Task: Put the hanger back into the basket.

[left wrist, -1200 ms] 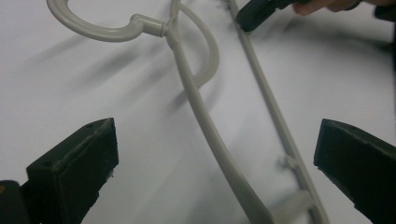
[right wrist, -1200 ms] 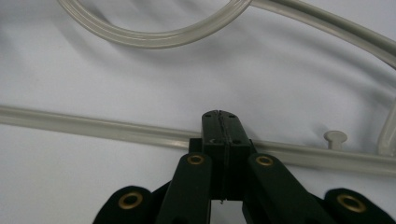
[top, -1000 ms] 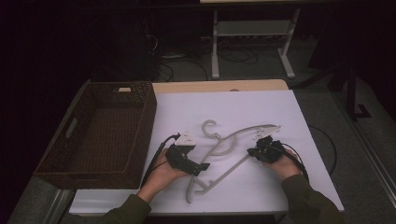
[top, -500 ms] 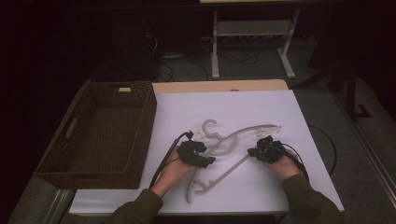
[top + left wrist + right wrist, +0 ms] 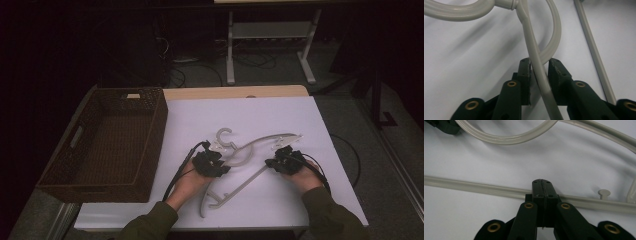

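A pale plastic hanger [image 5: 250, 150] lies flat on the white table [image 5: 260, 110], its hook pointing toward the far side. My left gripper [image 5: 226, 168] sits at the hanger's left arm just below the hook. Its jaws have just been closing and now pinch that arm [image 5: 534, 55] between the pads, as the left gripper view [image 5: 539, 67] shows. My right gripper [image 5: 268, 162] is at the hanger's right side, jaws shut flush together [image 5: 541, 182]. Its tips rest over the straight bottom bar [image 5: 474, 186], which runs crosswise beneath them.
A dark wicker basket [image 5: 155, 125] stands on the left part of the table, next to my left hand. Black cables trail from both grippers toward the near edge. Beyond the table a metal stand [image 5: 270, 40] rises from the dark floor.
My left hand slid right onto the hanger, and its jaws went from wide open to closed around the hanger's arm. The right hand and the hanger stayed put.
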### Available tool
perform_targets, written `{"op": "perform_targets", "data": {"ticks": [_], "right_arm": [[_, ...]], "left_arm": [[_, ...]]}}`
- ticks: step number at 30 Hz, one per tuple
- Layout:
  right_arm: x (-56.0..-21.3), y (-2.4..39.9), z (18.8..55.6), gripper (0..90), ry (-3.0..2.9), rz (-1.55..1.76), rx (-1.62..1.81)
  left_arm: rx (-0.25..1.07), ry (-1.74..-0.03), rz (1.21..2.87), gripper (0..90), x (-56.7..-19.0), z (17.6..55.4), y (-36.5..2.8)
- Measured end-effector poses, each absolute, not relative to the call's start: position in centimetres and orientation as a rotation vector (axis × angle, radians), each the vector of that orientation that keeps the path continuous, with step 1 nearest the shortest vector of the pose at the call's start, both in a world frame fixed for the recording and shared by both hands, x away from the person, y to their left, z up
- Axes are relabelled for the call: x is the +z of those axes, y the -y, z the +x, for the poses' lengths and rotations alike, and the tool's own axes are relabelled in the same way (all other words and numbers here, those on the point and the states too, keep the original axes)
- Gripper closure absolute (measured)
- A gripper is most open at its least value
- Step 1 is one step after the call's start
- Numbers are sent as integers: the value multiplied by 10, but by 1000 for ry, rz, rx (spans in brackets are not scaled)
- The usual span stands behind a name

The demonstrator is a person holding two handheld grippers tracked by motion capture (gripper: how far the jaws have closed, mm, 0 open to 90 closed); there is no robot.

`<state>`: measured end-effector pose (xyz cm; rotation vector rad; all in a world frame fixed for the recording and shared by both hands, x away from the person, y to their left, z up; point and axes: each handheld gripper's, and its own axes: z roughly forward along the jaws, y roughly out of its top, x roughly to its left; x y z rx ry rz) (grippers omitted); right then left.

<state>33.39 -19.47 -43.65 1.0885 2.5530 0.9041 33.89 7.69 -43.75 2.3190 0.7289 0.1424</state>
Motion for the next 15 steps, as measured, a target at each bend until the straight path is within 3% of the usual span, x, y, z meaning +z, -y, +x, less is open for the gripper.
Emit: {"op": "perform_targets", "data": {"ticks": [15], "right_arm": [[-435, 196, 333, 896, -2549, 1091, 916]], "left_arm": [[145, -830, 2285, 780, -433, 342, -78]]}}
